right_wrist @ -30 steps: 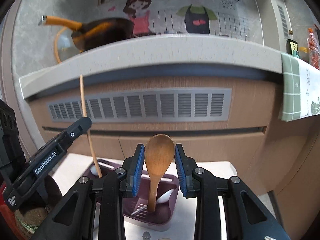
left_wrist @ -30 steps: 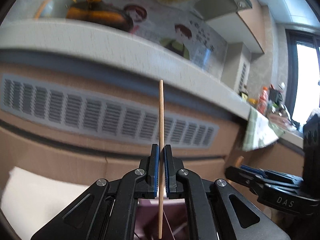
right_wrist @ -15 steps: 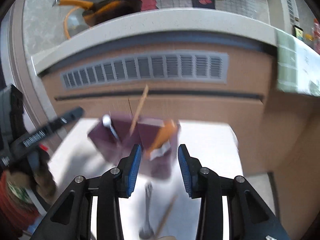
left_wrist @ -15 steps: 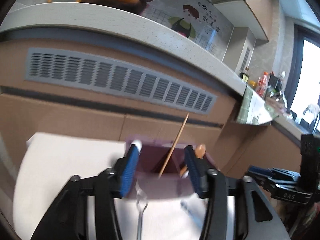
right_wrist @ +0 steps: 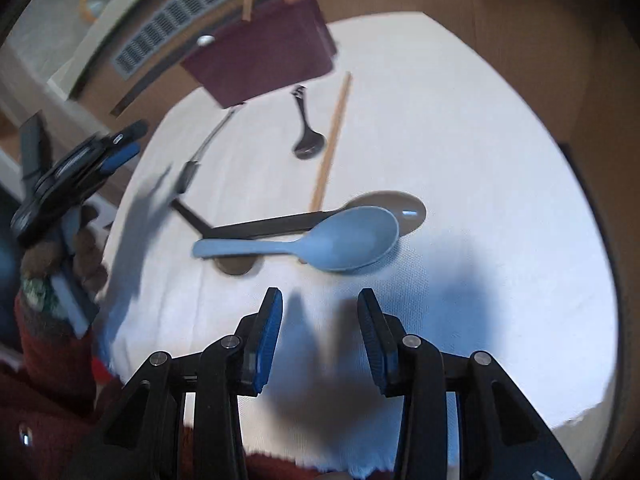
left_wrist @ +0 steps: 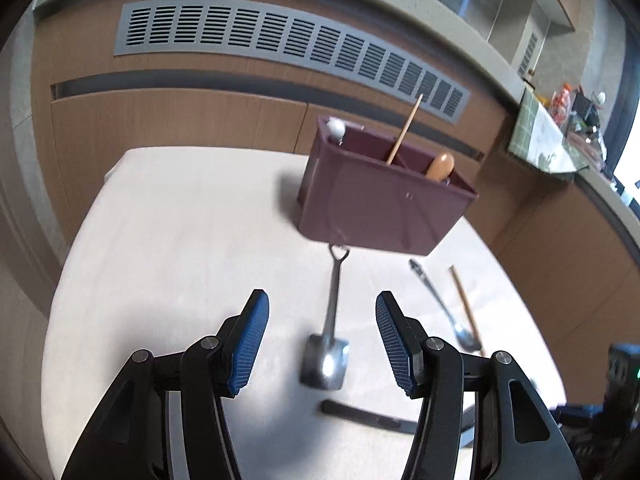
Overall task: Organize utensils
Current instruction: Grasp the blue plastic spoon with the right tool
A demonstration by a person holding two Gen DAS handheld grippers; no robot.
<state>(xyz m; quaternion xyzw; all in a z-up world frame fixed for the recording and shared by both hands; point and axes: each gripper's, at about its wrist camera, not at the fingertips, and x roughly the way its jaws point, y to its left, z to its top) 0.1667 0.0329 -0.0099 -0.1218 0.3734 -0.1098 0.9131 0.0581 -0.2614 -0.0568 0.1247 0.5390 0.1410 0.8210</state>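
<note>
Left hand-held gripper [left_wrist: 322,334]: jaws spread wide, nothing between the blue pads, hovering above the white cloth-covered table [left_wrist: 180,240]. Right hand-held gripper [right_wrist: 320,334]: likewise released, jaws apart and empty, above the near part of the same table.

Dark maroon rectangular plastic utensil caddy [left_wrist: 380,200] stands toward the far edge of the table. It is divided into compartments. A thin wooden chopstick [left_wrist: 404,130] leans out of one inner compartment; the rounded end of a wooden spoon [left_wrist: 440,166] shows in the compartment to its right; a small white rounded tip [left_wrist: 335,127] protrudes at the far left corner.

Loose items on the table in front of the caddy:
- Steel shovel-shaped spoon [left_wrist: 330,320], handle end just beside the caddy's near wall, bowl toward the left gripper, lying in line between its jaws.
- Small steel spoon [left_wrist: 440,308] and a second wooden chopstick [left_wrist: 466,304], side by side, to the right of the shovel spoon.
- Light blue plastic spoon [right_wrist: 316,242], nearest the right gripper, lying crosswise over a dark-handled brown ladle-type spoon [right_wrist: 320,218].
- A further flat dark utensil [left_wrist: 364,416] lies near the left gripper; type cannot be determined.

Both views show motion blur.
</note>
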